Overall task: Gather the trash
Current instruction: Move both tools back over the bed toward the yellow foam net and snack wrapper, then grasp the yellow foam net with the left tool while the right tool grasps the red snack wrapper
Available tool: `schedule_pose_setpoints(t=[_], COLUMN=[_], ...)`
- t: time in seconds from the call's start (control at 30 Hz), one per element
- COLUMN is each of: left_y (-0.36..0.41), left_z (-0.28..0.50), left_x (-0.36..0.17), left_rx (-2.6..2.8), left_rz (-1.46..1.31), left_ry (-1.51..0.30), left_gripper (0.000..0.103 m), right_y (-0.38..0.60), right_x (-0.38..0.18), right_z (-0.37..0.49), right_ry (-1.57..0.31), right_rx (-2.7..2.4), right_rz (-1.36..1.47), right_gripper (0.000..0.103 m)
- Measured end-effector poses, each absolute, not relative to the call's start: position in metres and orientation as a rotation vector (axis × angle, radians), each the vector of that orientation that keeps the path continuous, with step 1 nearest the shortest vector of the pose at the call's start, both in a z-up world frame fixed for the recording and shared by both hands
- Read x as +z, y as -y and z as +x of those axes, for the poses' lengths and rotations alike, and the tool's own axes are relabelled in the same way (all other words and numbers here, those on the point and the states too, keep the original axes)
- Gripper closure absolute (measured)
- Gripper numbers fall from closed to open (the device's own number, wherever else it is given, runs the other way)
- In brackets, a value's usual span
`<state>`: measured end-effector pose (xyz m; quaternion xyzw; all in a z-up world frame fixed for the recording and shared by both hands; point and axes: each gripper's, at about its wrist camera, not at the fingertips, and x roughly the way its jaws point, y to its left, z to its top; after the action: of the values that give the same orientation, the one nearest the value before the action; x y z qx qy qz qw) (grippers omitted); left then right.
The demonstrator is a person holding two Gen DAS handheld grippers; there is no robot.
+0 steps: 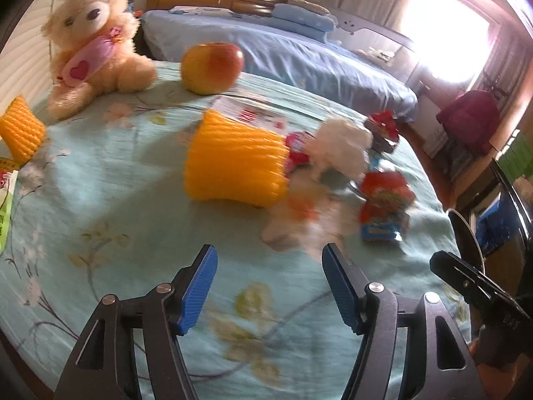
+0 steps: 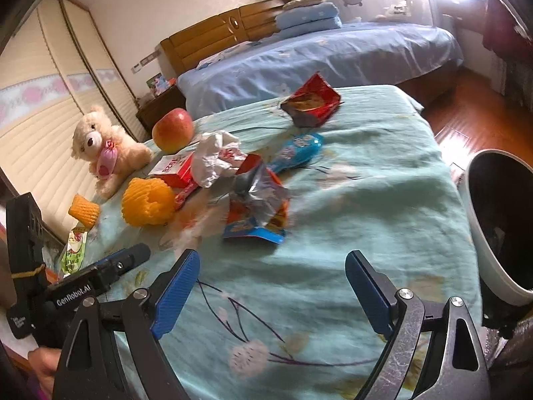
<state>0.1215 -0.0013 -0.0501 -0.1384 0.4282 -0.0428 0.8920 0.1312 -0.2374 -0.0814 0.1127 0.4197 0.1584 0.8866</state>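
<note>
**Non-task items in view**

Cream plush teddy bear (image 2: 106, 153) with pink heart bib sits at far-left edge of the teal floral bedspread (image 2: 366, 200). Red-yellow apple (image 2: 173, 130) just beside it. Behind: second bed with blue sheet (image 2: 316, 60), folded blue pillows (image 2: 309, 16), wooden headboard (image 2: 213, 40). Dark red bag (image 1: 469, 120) on the wood floor (image 2: 466, 100).

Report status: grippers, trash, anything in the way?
Left gripper open, empty. Right gripper open, empty. Crumpled white paper, foil snack wrappers, orange foam fruit nets uncollected on teal bedspread. White bin at right. Path unobstructed.
</note>
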Motion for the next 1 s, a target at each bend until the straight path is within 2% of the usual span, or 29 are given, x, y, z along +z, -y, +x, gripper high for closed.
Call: schedule_pose_setpoints(t=[0.43, 0.57, 0.63, 0.67, 0.7, 0.73, 0.8, 0.83, 0.87, 0.93, 1.0], left_y=[-0.028, -0.032, -0.032, -0.031, -0.03, -0.029, -0.025, -0.024, -0.024, -0.022, -0.021], left_z=[0.157, 0.171, 0.176, 0.178, 0.179, 0.181, 0.181, 0.18, 0.179, 0.174, 0.167], left_x=[-0.051, -0.055, -0.058, -0.06, -0.062, -0.063, -0.066, -0.067, -0.068, -0.068, -0.065], left_rx=[-0.106, -0.112, -0.107, -0.114, -0.131, -0.143, -0.151, -0.158, -0.163, -0.164, -0.17], left_rz=[-0.231, -0.241, -0.233, -0.235, -0.241, -0.24, -0.229, -0.231, -0.236, -0.236, -0.241], left_ry=[-0.887, -0.878, -0.872, -0.871, -0.872, -0.88, -0.89, -0.892, -0.893, -0.888, -0.872], left_gripper=[0.028, 0.028, 0.031, 0.036, 0.054, 0.069, 0.085, 0.09, 0.09, 0.092, 0.093], right_y=[0.208, 0.2, 0.198, 0.197, 0.197, 0.196, 0.196, 0.197, 0.197, 0.199, 0.201], right_x=[-0.091, -0.094, -0.096, -0.098, -0.1, -0.102, -0.103, -0.103, -0.103, -0.103, -0.102], right_z=[0.164, 0.176, 0.182, 0.183, 0.185, 0.185, 0.184, 0.184, 0.183, 0.18, 0.177], right_ry=[-0.908, -0.913, -0.92, -0.923, -0.927, -0.933, -0.932, -0.929, -0.933, -0.93, -0.927], right_rx=[0.354, 0.35, 0.337, 0.333, 0.328, 0.32, 0.301, 0.302, 0.31, 0.317, 0.322], right_rz=[0.206, 0.182, 0.173, 0.172, 0.169, 0.162, 0.146, 0.145, 0.147, 0.152, 0.155], right_gripper=[0.013, 0.013, 0.013, 0.015, 0.026, 0.031, 0.054, 0.062, 0.075, 0.077, 0.084])
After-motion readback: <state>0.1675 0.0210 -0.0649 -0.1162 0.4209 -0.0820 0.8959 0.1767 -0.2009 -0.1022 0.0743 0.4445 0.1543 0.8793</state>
